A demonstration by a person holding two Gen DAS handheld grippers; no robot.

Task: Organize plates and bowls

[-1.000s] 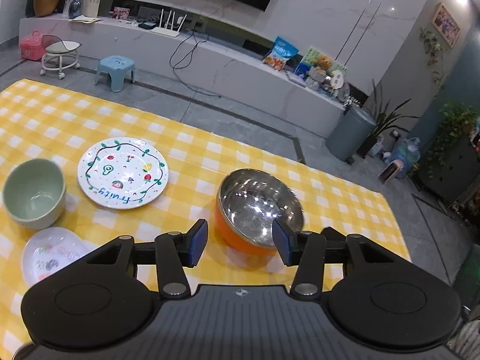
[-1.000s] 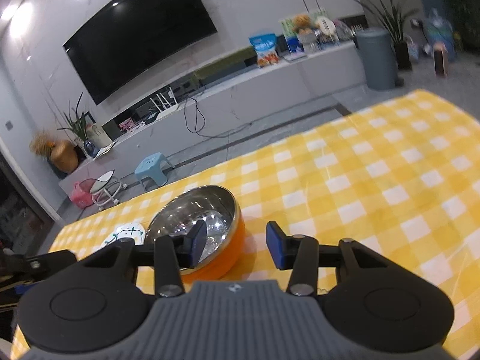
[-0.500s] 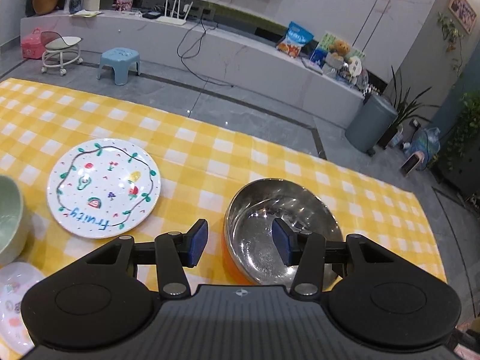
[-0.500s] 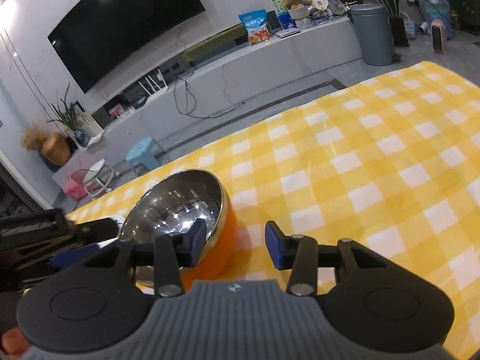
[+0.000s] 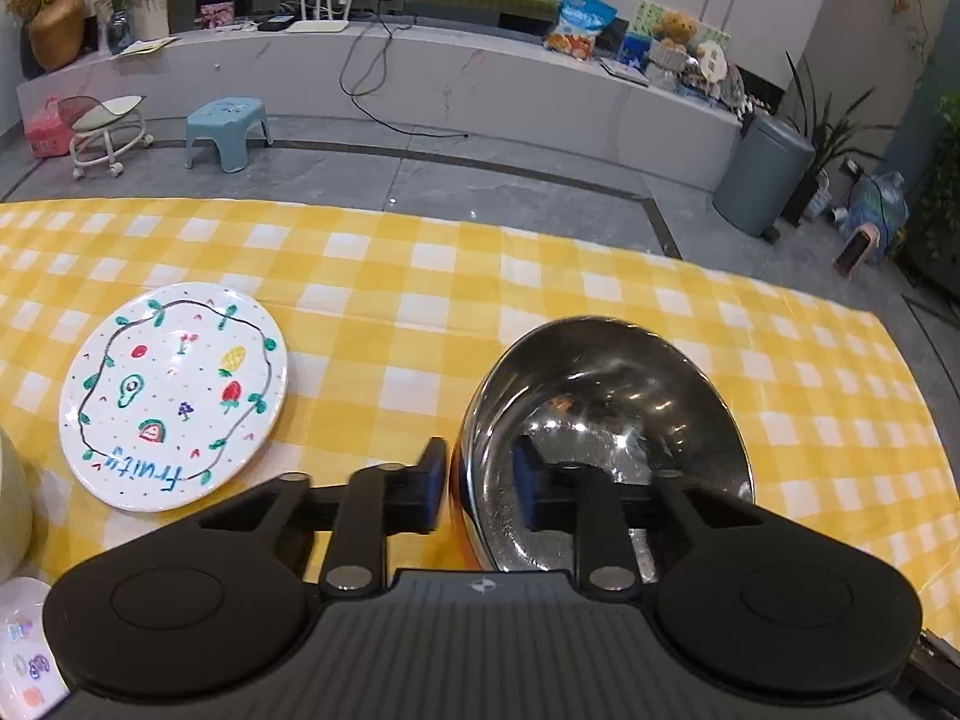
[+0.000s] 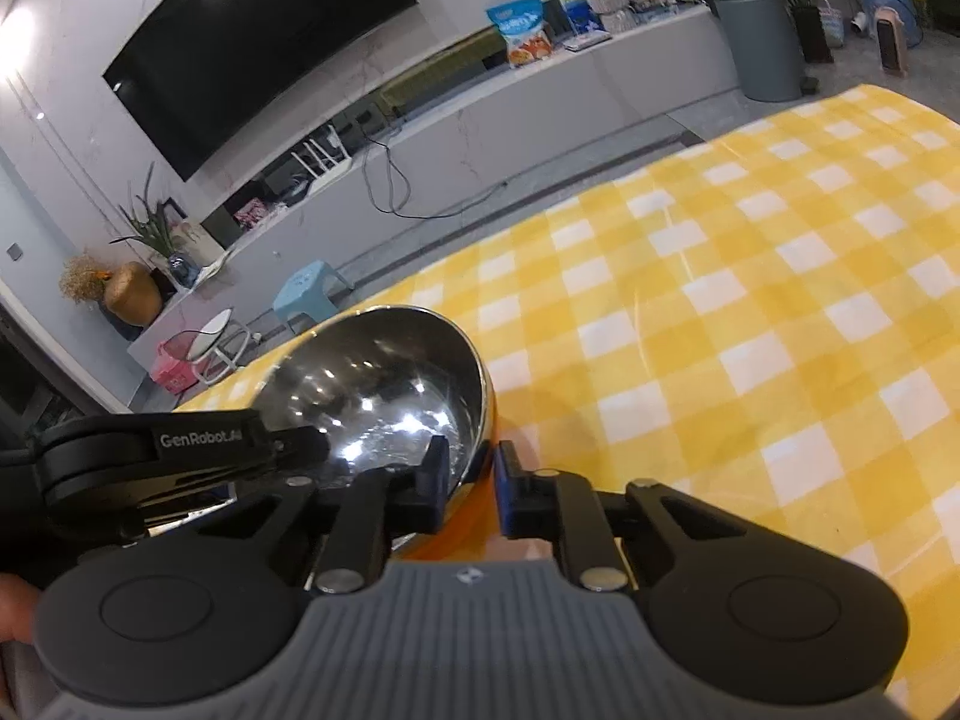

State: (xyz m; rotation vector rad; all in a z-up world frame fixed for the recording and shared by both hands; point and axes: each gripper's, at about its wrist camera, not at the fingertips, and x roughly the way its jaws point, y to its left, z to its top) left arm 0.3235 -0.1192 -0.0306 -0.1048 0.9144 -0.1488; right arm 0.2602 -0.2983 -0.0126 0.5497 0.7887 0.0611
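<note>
Blue stool [image 5: 227, 131], grey bin [image 5: 762, 173], perhaps snacks [image 5: 577, 24].

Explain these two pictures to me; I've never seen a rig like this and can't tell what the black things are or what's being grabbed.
The black things are hand-held grippers, one in each of a person's hands. Each carries a camera looking out along its own two fingers, so each picture is taken from one gripper. In the left one's view, the left gripper straddles the rim of a steel bowl with an orange outside: one finger outside, one inside. In the other view, the right gripper pinches the same bowl at another part of its rim. Both appear closed on it. The bowl sits over a yellow checked tablecloth. Also there: a fruit-painted plate, the edge of a pale green bowl, and a small plate.
</note>
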